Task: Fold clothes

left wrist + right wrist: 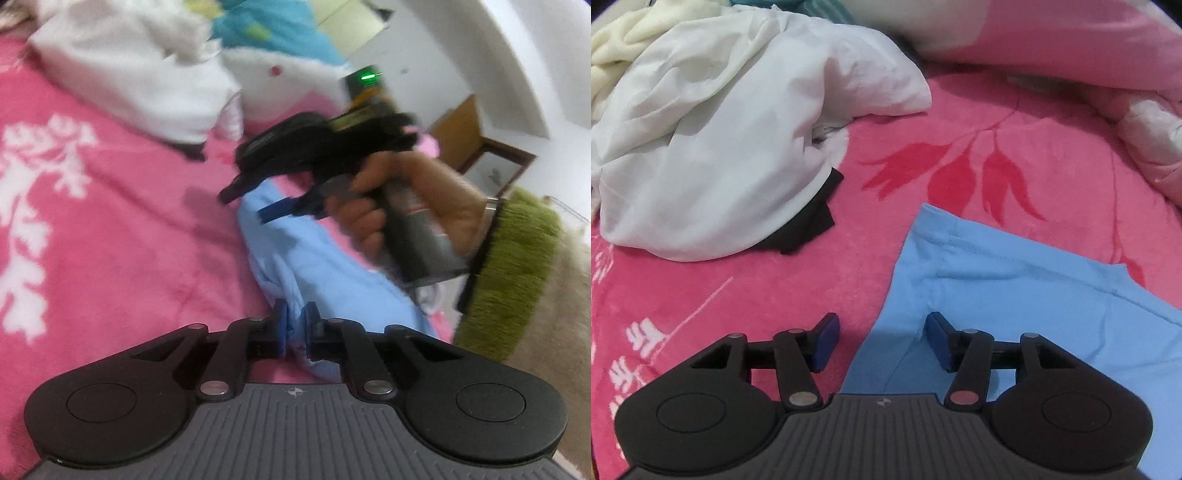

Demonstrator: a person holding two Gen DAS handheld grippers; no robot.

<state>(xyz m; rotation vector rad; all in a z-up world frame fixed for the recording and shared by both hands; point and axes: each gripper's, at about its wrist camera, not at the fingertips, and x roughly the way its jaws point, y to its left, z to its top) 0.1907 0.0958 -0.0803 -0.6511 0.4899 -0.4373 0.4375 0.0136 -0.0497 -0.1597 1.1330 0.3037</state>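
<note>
A light blue garment (306,254) lies on the pink flowered blanket (110,229). My left gripper (295,326) is shut on a bunched edge of it. In the left wrist view my right gripper (255,205) is held in a hand above the garment's far end, its jaws apart. In the right wrist view my right gripper (882,341) is open and empty, straddling the left edge of the blue garment (1015,295), which lies spread flat.
A pile of white clothes (713,147) with a black piece (809,225) under it lies at the left on the blanket (886,155). A pink pillow (1052,33) is at the back. A wooden cabinet (461,129) stands beyond the bed.
</note>
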